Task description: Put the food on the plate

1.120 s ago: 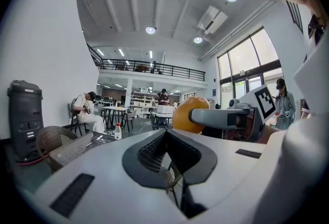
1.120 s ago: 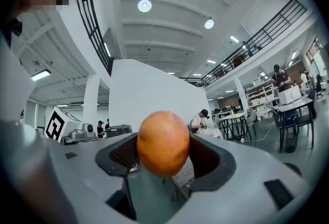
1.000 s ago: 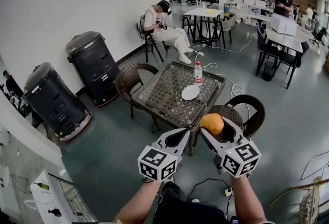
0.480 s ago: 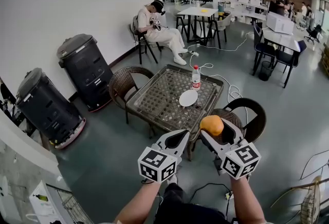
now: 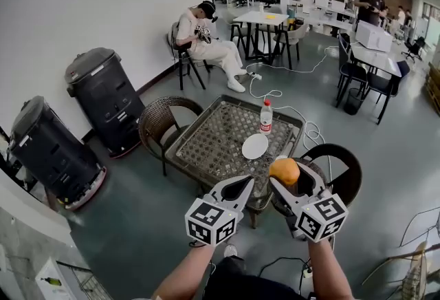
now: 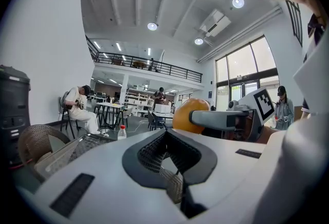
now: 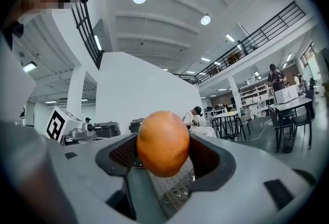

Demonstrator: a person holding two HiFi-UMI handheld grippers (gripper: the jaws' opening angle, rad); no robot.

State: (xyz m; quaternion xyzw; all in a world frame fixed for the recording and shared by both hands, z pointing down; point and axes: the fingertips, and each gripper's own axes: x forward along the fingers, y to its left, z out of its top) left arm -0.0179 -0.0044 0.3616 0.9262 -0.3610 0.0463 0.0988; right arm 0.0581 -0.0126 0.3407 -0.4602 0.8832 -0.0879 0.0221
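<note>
In the head view the glass-topped table (image 5: 206, 147) sits lower in the frame than it did a second ago, nearer my two tools, while the tools themselves hold the same spots at bottom centre; I take that as the approach still running, with the placing not yet begun. The right gripper (image 5: 289, 175) stays clamped on the orange fruit (image 5: 284, 170), carried in the air short of the table's near edge. The white plate (image 5: 255, 146) lies bare near the table's right side, just above the fruit in the frame, with a water bottle (image 5: 266, 117) upright just beyond it. The left gripper (image 5: 238, 187) hangs beside the right with its jaws together. A dark round chair (image 5: 340, 168) stands just right of my right tool and a wicker chair (image 5: 161, 123) at the table's left, so the open lane runs straight up the middle of the frame. In the left gripper view the jaws meet with nothing between them; the fruit shows right of centre in the other tool, and the bottle is small at the left. In the right gripper view the fruit fills the centre, pinched on both sides, with the table's mesh below it. I judge the bottle the one thing to clear when coming down.
</note>
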